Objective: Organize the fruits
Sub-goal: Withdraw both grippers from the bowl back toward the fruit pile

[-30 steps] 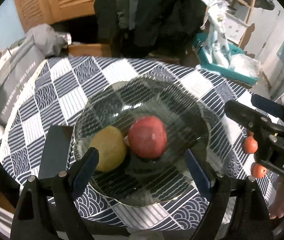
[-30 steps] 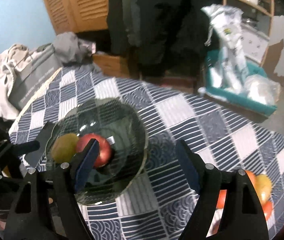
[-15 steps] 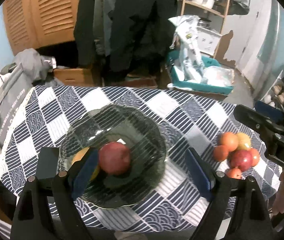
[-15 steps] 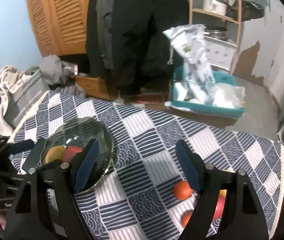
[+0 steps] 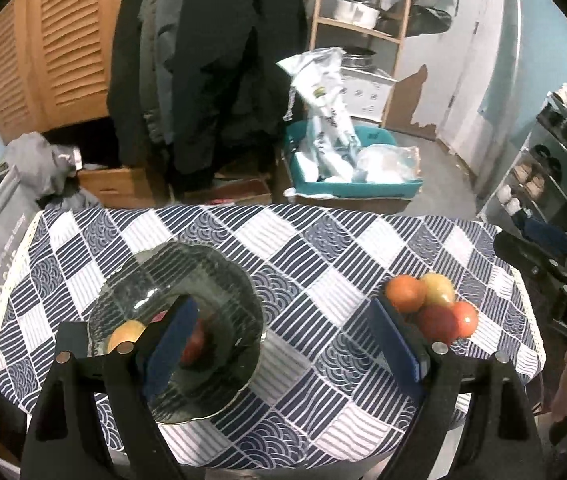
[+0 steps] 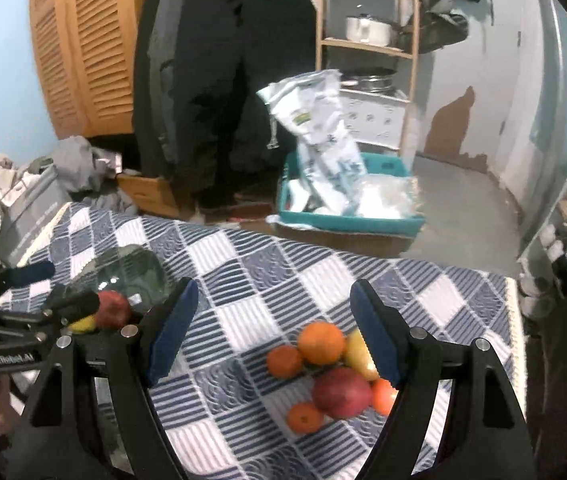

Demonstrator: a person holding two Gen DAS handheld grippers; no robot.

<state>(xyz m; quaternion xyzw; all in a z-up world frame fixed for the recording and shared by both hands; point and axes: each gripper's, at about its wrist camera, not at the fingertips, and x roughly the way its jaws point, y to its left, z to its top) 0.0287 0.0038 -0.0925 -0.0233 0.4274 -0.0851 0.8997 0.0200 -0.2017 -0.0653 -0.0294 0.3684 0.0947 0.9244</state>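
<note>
Right wrist view showed the fruit pile (image 6: 333,372) loose on the tablecloth (image 6: 243,280), right of the glass bowl (image 6: 123,268), directly below the right gripper (image 6: 271,332), the nearer one. Both right and left gripper (image 5: 279,344) stood open, empty.

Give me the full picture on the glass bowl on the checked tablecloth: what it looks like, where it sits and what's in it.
The clear, dark-tinted glass bowl is wide and shallow, with a wavy rim and ribbed walls. It sits upright on the blue-and-white checked tablecloth, toward its left end, apart from the loose pile of fruit. Inside lie a red apple and a yellow fruit, side by side. The tongs do not appear to touch it.
</note>
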